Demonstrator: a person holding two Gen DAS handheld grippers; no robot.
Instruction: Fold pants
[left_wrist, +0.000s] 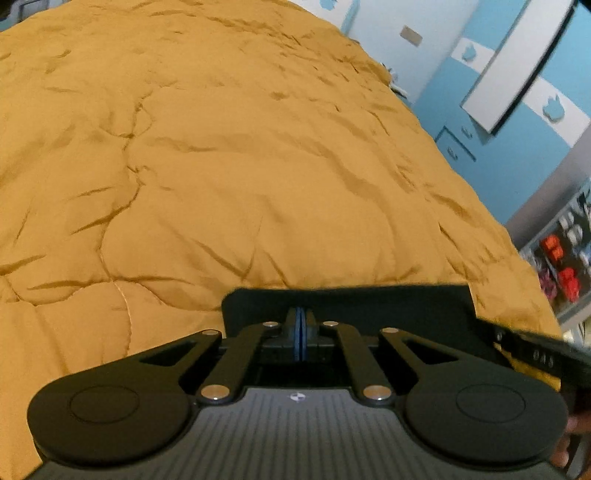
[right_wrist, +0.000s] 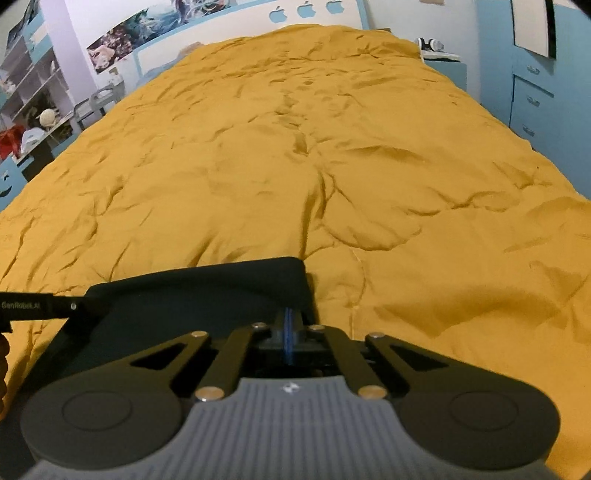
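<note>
Both claws were clenched on the dark pants (left_wrist: 351, 299), left claw (left_wrist: 300, 332) & right claw (right_wrist: 289, 332) each pinching 1 end of the folded edge held low over the yellow bed (right_wrist: 295, 166), long axis running claw-to-claw, neither nearer.

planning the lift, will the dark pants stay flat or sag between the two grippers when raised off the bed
Likely floppy: the pants are thin cloth, so the span between the left gripper and the right gripper should sag. Probably light for their size. The quilted bedspread may drag slightly.
</note>
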